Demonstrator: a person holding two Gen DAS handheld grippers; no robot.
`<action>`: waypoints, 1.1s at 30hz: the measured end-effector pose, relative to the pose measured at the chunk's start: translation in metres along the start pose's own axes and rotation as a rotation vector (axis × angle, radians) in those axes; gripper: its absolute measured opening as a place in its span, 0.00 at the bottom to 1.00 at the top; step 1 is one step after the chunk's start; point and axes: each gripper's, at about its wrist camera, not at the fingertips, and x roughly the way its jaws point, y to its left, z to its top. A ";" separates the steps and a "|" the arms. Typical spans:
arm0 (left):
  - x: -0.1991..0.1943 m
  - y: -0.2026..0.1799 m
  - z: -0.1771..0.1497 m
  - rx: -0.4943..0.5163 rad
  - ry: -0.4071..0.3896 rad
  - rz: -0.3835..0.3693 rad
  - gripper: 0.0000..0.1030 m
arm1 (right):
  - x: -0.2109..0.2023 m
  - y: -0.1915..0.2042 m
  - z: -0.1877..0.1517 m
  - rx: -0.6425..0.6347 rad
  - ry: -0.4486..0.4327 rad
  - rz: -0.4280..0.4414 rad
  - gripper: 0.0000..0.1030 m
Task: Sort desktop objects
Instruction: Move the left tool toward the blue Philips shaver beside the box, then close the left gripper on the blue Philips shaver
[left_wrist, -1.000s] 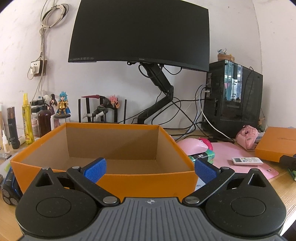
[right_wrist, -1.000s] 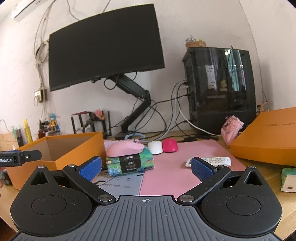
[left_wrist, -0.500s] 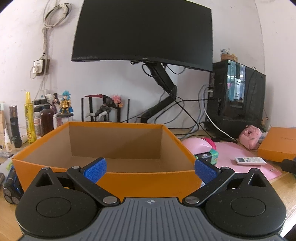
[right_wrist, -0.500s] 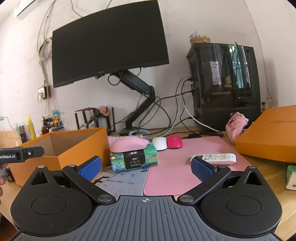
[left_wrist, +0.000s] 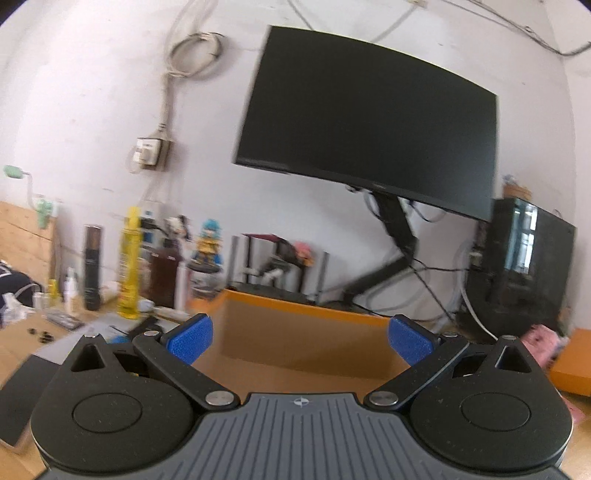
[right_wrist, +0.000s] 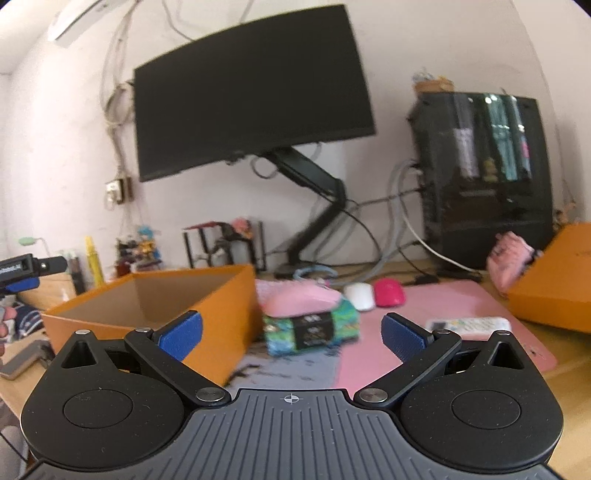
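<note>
Left wrist view: the left gripper (left_wrist: 300, 339), jaws spread and holding nothing, hovers above the orange box (left_wrist: 306, 332). Right wrist view: the right gripper (right_wrist: 291, 331), jaws likewise apart, faces an unsorted pink mouse (right_wrist: 301, 302) and remote control (right_wrist: 469, 325) on the counter (right_wrist: 565, 360); sorting appears barely begun.

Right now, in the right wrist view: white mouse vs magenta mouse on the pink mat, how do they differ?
Colour: the white computer mouse is pale, the magenta computer mouse is a saturated pink. Position: the white one lies to the left, nearer the green patterned pack; the magenta one lies to the right. Both rest side by side at the back of the pink desk mat, look alike in shape and size, and neither is held.
</note>
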 end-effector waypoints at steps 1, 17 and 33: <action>-0.002 0.005 0.002 0.007 -0.005 0.015 1.00 | 0.001 0.005 0.003 -0.010 -0.008 0.011 1.00; 0.034 0.119 0.003 -0.042 0.064 0.288 1.00 | 0.022 0.059 -0.004 -0.029 0.052 0.158 1.00; 0.085 0.165 -0.040 -0.084 0.318 0.230 0.77 | 0.031 0.065 -0.021 -0.021 0.119 0.163 1.00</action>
